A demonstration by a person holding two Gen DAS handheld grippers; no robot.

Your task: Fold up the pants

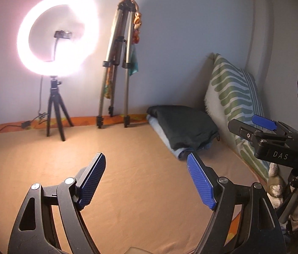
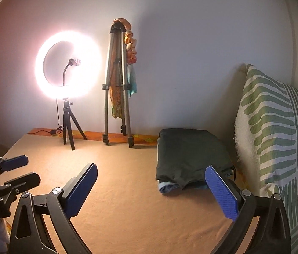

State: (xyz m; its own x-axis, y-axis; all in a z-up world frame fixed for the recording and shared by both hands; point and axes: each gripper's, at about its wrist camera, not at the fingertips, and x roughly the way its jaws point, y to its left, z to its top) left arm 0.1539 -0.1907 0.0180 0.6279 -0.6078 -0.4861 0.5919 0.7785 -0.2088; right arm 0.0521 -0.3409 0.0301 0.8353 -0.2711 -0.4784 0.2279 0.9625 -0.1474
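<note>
**Both grippers spread above the bed, pants stacked by the pillow**

The left gripper (image 1: pixel 146 182) and right gripper (image 2: pixel 151 190) hang with fingers spread wide, holding nothing. The dark folded pants (image 2: pixel 191 156) lie atop a light blue garment (image 2: pixel 167 187), just beside the striped pillow (image 2: pixel 273 127).

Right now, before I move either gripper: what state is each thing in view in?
left gripper: open, empty, above the bed sheet
right gripper: open, empty
dark pants: folded, lying on top of a folded light blue garment
ring light: switched on, upright
silver tripod: legs closed, leaning at the wall
patterned pillow: propped upright
</note>
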